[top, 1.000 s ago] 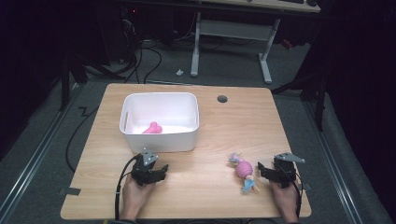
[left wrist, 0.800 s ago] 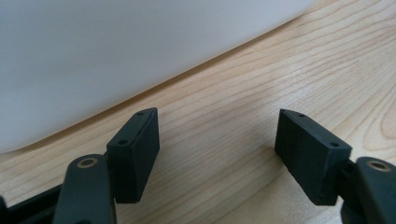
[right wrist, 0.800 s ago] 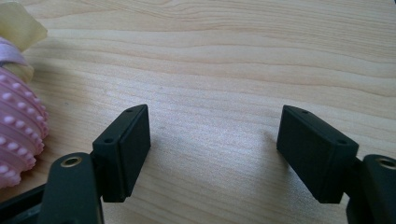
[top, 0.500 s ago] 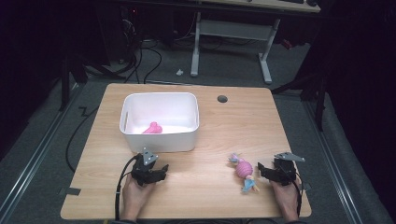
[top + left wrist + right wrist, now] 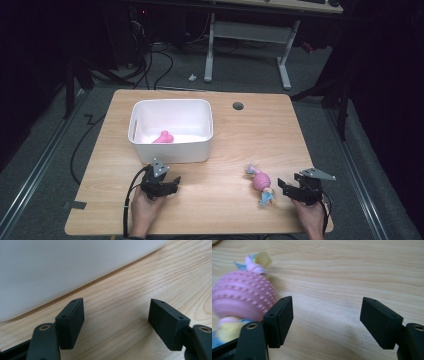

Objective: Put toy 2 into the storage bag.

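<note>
- Dark surroundings framed a light wooden bench (image 5: 220, 135), with cables on the grey floor behind it and the white legs of another desk (image 5: 247, 37) further back.
- Toward the back left of the bench stood a white plastic bin (image 5: 202, 150), open at the top; a small pink toy (image 5: 163, 137) lay on its floor, near the front wall.
- A round dark hole (image 5: 238, 106) sat in the benchtop, well apart from the bin on its right.
- Near the front right lay a pink knobbly ball toy (image 5: 261, 182) with pale blue and yellow fabric tufts at both ends, resting flat on the wood.
- The right gripper (image 5: 287, 189) lay low over the bench just beside that toy, on its right, held by the person's right hand (image 5: 310, 217). Its jaws stood apart with bare wood between them; in the right gripper view the ball toy (image 5: 242, 298) sat just outside one jaw, close to it, and I could not tell whether they touched.
- The left gripper (image 5: 170, 185), in the left hand (image 5: 145, 210), rested near the bin's front wall. Its jaws had just been opening and stood wide, with only bench grain between them; the bin's white wall (image 5: 75, 267) rose just ahead.
</note>
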